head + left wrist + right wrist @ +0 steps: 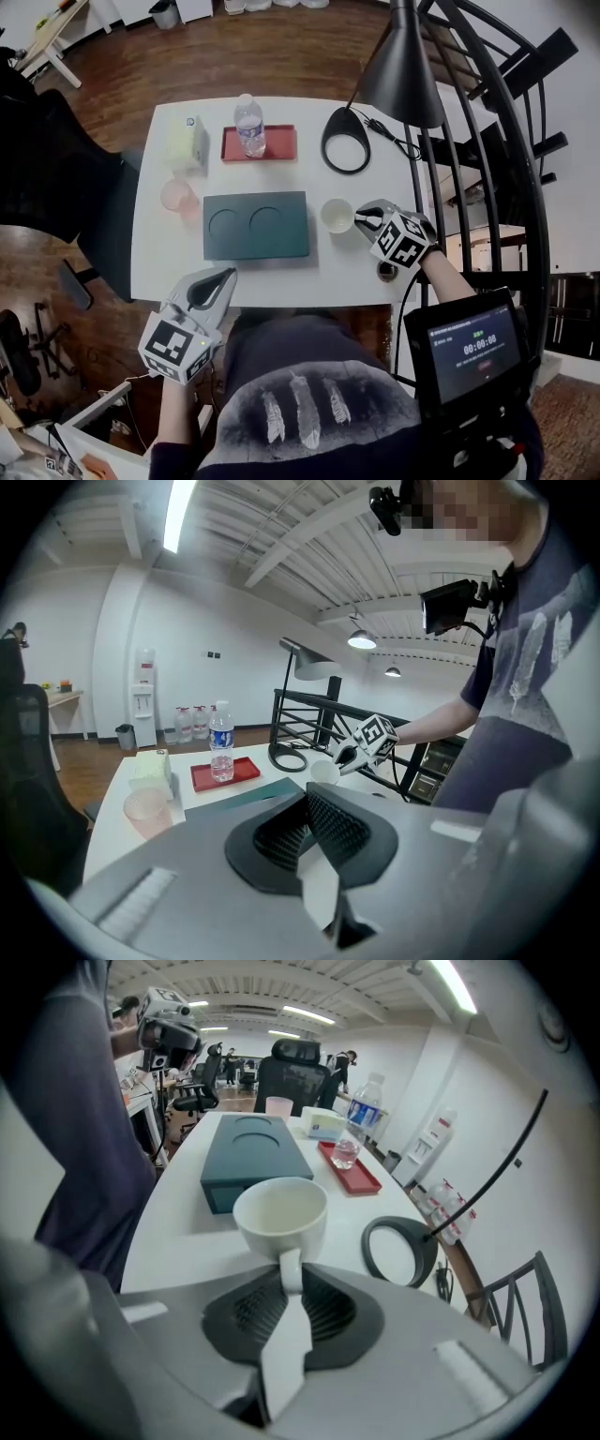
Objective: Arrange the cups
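A white cup (337,216) with a handle is just right of the dark teal holder (255,225), which has two round recesses. My right gripper (360,219) is shut on the cup's handle; in the right gripper view the handle (290,1270) is pinched between the pads, below the empty bowl of the cup (279,1211). I cannot tell whether the cup touches the table. A pink cup (176,195) stands left of the holder. My left gripper (208,290) hovers at the table's front edge, shut with nothing in it (314,836).
On the white table (169,262), a water bottle (249,125) stands on a red tray (281,143) at the back. A pale tissue box (185,142) is at the back left. The lamp's ring base (345,141) and its shade (403,75) are at the back right.
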`<state>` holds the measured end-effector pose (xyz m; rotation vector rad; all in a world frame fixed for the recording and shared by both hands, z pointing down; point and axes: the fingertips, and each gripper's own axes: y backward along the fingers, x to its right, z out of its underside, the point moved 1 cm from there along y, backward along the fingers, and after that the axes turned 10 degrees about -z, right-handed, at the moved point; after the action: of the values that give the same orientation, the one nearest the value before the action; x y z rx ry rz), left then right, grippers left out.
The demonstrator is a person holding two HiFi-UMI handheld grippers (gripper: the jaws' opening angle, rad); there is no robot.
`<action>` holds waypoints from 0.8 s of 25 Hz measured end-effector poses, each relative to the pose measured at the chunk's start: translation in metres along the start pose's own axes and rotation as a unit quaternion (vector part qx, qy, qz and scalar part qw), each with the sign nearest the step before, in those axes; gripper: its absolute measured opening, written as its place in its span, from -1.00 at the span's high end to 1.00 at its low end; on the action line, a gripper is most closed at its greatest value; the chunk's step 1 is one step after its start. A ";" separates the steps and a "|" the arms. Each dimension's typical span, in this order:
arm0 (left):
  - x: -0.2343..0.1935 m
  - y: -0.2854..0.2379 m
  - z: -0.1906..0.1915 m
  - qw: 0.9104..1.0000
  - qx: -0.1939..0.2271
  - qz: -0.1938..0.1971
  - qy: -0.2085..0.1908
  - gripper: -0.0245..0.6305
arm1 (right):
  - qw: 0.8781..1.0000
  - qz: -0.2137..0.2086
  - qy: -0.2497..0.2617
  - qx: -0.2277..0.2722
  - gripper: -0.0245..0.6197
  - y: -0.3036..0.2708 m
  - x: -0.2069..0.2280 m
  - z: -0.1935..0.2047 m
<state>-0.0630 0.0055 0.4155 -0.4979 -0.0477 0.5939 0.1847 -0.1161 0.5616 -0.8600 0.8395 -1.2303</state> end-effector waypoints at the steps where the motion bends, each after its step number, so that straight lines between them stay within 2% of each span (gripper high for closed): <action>1: -0.001 0.000 0.000 1.000 0.000 0.000 0.000 0.93 | 1.000 0.008 -0.001 0.009 0.79 0.003 0.002 -0.004; 10: -0.008 0.002 0.001 1.000 0.010 0.000 0.005 0.93 | 0.997 0.022 0.004 0.080 0.79 0.037 0.014 -0.066; 14: -0.011 0.005 0.002 1.000 0.015 -0.001 0.011 0.93 | 0.994 0.008 0.021 0.108 0.79 0.042 0.012 -0.102; 20: -0.016 0.015 0.007 1.000 0.016 -0.010 0.019 0.93 | 0.991 -0.027 0.048 0.122 0.79 0.027 -0.001 -0.141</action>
<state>-0.0855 0.0102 0.4164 -0.4769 -0.0062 0.5646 0.0706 -0.1250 0.4755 -0.6336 0.7277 -1.3973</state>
